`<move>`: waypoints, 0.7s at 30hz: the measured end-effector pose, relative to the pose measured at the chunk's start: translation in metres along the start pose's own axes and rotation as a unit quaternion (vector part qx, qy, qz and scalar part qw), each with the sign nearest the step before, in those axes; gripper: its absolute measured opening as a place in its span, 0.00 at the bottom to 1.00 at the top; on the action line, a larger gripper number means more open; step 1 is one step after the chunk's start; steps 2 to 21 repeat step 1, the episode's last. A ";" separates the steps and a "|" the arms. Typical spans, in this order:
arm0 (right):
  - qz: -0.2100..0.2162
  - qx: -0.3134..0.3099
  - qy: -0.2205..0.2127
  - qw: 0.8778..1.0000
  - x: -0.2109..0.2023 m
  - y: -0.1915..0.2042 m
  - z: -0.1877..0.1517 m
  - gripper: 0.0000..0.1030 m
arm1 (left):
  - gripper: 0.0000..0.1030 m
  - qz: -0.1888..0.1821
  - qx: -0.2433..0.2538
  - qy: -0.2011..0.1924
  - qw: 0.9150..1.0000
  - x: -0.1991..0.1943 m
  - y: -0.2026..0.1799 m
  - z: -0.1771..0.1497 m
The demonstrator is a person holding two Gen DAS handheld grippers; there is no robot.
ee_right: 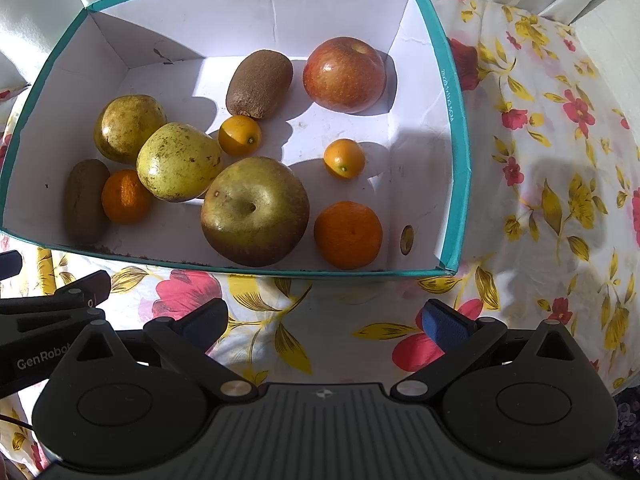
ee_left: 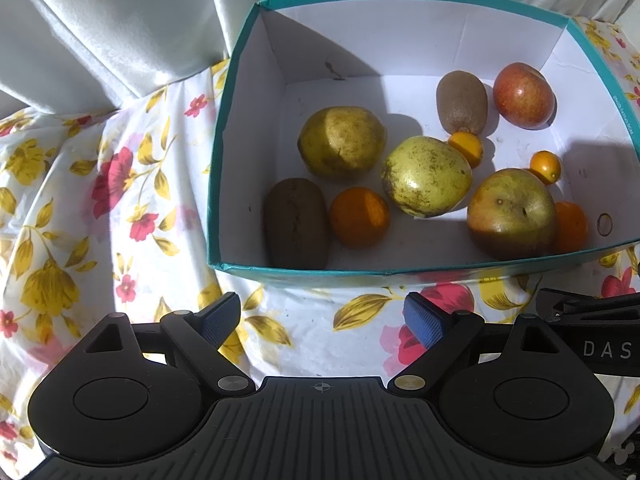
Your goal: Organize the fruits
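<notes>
A desk covered by a white cloth printed with red flowers and yellow leaves carries a single thing directly on it: a teal-walled cardboard box, white inside, set toward the back edge near pale curtains. Sunlight falls across the cloth.

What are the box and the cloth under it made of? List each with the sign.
Box: looks like cardboard, teal outside, matte white inside; creases and small tears show in its walls.
Cloth: seems a thin, slightly glossy fabric with a floral print; it drapes in soft folds. It could be plastic-coated, I cannot tell.
</notes>
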State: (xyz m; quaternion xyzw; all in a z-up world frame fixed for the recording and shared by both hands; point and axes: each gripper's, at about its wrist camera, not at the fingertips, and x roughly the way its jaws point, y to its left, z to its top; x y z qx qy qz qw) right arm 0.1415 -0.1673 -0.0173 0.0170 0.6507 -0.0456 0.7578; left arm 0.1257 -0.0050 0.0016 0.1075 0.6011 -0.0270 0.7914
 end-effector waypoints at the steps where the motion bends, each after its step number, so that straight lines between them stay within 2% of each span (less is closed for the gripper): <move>1: 0.000 0.000 0.000 1.000 0.000 0.000 0.000 1.00 | 0.90 0.000 0.001 0.001 1.000 0.000 0.000 0.000; 21: 0.000 0.000 0.000 1.000 0.000 0.000 0.000 1.00 | 0.90 0.000 0.001 0.001 1.000 0.000 0.000 0.000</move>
